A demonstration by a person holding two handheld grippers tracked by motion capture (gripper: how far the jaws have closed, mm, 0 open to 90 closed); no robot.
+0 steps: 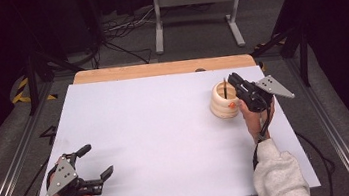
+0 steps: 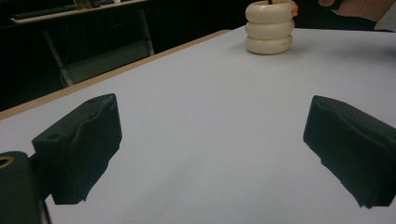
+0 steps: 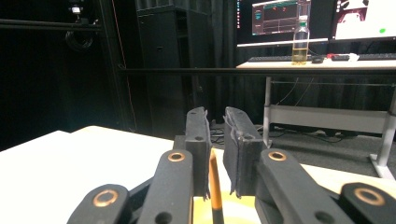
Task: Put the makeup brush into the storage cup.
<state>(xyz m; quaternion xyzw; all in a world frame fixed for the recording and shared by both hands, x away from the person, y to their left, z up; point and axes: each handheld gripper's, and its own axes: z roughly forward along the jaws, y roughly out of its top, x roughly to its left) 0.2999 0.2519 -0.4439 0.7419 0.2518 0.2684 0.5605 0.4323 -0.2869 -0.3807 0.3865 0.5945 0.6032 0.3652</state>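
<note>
Nearest us, the left tool [image 1: 94, 163] rests low on the tabletop [image 1: 166, 129], jaws wide apart and empty; the right tool [image 3: 215, 158] stands over the ringed wooden holder [image 1: 224, 101] at the far right, jaws nearly together about a thin pencil [image 3: 215, 186], perhaps just loosened; we judge the pencil light, stiff and slippery, best pinched near its upper end.

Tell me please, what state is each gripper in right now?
Left gripper: open, empty.
Right gripper: slightly open, pencil loose between jaws.
</note>
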